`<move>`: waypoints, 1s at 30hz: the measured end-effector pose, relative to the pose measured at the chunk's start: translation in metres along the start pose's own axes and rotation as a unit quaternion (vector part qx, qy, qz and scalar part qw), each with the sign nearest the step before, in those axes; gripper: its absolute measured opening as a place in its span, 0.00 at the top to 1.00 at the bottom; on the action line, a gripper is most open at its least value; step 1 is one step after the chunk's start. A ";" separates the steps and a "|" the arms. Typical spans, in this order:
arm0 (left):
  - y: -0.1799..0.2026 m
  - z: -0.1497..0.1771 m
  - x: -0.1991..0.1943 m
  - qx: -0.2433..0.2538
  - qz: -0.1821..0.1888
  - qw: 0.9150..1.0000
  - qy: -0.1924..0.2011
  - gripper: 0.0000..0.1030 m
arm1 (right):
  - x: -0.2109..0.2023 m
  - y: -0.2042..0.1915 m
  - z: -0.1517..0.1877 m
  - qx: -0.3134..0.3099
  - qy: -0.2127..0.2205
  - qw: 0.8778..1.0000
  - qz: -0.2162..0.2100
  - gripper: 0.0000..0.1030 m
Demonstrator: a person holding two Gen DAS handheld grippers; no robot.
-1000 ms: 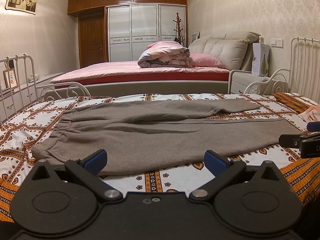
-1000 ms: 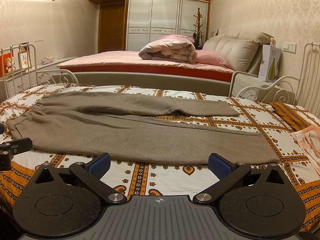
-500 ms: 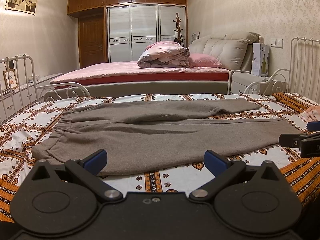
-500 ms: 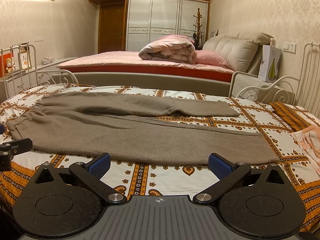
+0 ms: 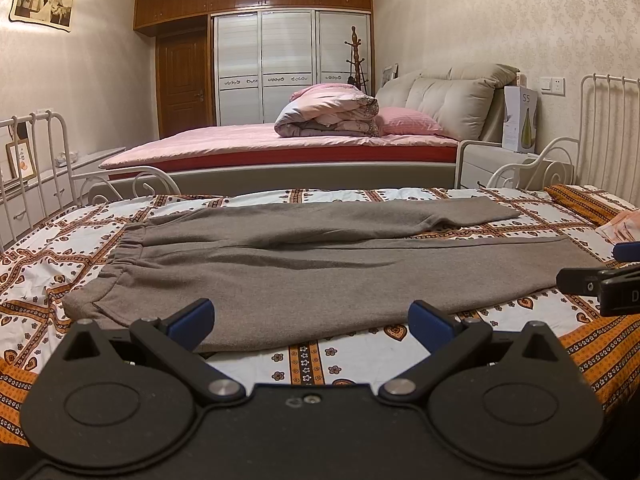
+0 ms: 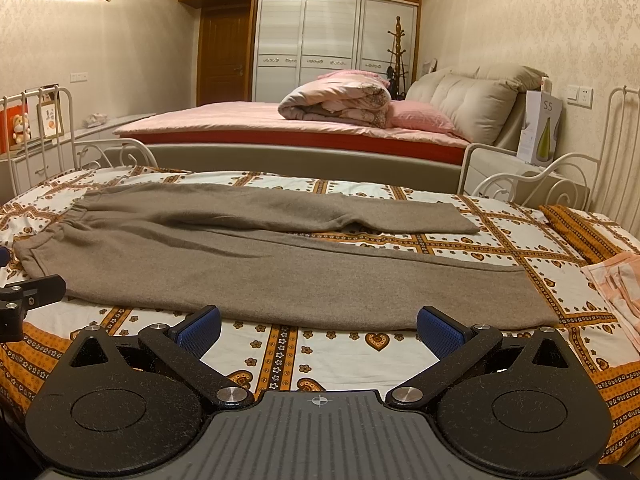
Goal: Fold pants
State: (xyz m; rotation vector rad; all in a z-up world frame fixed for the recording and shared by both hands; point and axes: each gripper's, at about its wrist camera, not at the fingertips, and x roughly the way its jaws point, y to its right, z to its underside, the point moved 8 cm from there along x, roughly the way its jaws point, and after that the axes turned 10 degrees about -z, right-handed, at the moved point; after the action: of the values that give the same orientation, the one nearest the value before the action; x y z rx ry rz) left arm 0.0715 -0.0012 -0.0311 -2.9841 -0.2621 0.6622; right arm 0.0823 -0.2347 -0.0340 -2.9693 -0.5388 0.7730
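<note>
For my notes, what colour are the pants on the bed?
Plain grey-brown pants, clearest in the right wrist view.

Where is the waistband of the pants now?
In both views the waistband lies at the left end of the pants, on the patterned bedspread, near the white metal bed frame.

left tool (image 5: 310, 320): jaws wide apart, empty | right tool (image 6: 319, 330): jaws wide apart, empty
</note>
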 end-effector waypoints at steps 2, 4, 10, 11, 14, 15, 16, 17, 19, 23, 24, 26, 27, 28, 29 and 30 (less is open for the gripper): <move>0.000 0.000 0.000 0.000 -0.001 1.000 0.001 0.06 | 0.000 0.000 0.000 0.000 0.000 1.000 0.000 0.00; 0.001 -0.001 -0.001 0.002 0.000 1.000 0.001 0.06 | 0.000 0.000 0.000 0.000 0.000 1.000 0.000 0.00; -0.012 -0.013 0.003 -0.008 0.003 1.000 -0.011 0.06 | 0.005 -0.001 -0.004 -0.014 -0.012 1.000 -0.008 0.00; -0.018 -0.016 0.007 -0.016 0.005 1.000 -0.017 0.06 | 0.006 0.001 -0.008 -0.015 -0.009 1.000 -0.012 0.00; -0.033 -0.022 0.023 -0.032 0.005 0.999 -0.029 0.06 | 0.015 0.008 -0.019 -0.008 -0.015 1.000 -0.024 0.00; -0.040 -0.026 0.030 -0.032 0.005 0.999 -0.029 0.06 | 0.020 0.011 -0.024 -0.009 -0.015 0.999 -0.037 0.00; -0.047 -0.030 0.037 -0.031 0.006 0.999 -0.029 0.06 | 0.024 0.012 -0.028 -0.013 -0.013 0.999 -0.045 0.00; -0.056 -0.035 0.047 -0.031 0.003 0.999 -0.027 0.06 | 0.030 0.015 -0.034 -0.017 -0.011 0.999 -0.045 0.00; -0.075 -0.046 0.066 -0.021 -0.008 1.000 -0.022 0.06 | 0.043 0.017 -0.048 -0.025 -0.005 0.998 -0.057 0.00; -0.116 -0.067 0.115 -0.014 -0.026 0.999 -0.036 0.06 | 0.082 0.014 -0.081 -0.036 -0.002 0.997 -0.072 0.00; -0.130 -0.071 0.131 -0.016 -0.029 0.998 -0.047 0.06 | 0.095 0.012 -0.090 -0.038 -0.002 0.996 -0.078 0.00; -0.149 -0.077 0.155 -0.014 -0.041 0.998 -0.054 0.06 | 0.124 0.006 -0.109 -0.047 -0.009 0.995 -0.085 0.00; -0.160 -0.079 0.168 -0.014 -0.056 0.996 -0.061 0.06 | 0.139 0.002 -0.117 -0.052 -0.013 0.995 -0.089 0.00; -0.171 -0.082 0.183 -0.014 -0.066 0.995 -0.067 0.06 | 0.158 -0.002 -0.126 -0.060 -0.016 0.994 -0.091 0.00; -0.179 -0.083 0.193 -0.013 -0.071 0.995 -0.069 0.07 | 0.173 -0.005 -0.132 -0.066 -0.020 0.993 -0.093 0.00; -0.188 -0.086 0.207 -0.011 -0.070 0.995 -0.069 0.10 | 0.193 -0.008 -0.138 -0.073 -0.032 0.992 -0.100 0.00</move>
State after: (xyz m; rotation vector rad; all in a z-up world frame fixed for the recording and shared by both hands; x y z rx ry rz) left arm 0.2648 0.2185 -0.0182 -2.9086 -0.4856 0.8552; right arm 0.3027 -0.1537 -0.0024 -2.9649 -0.9185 0.8441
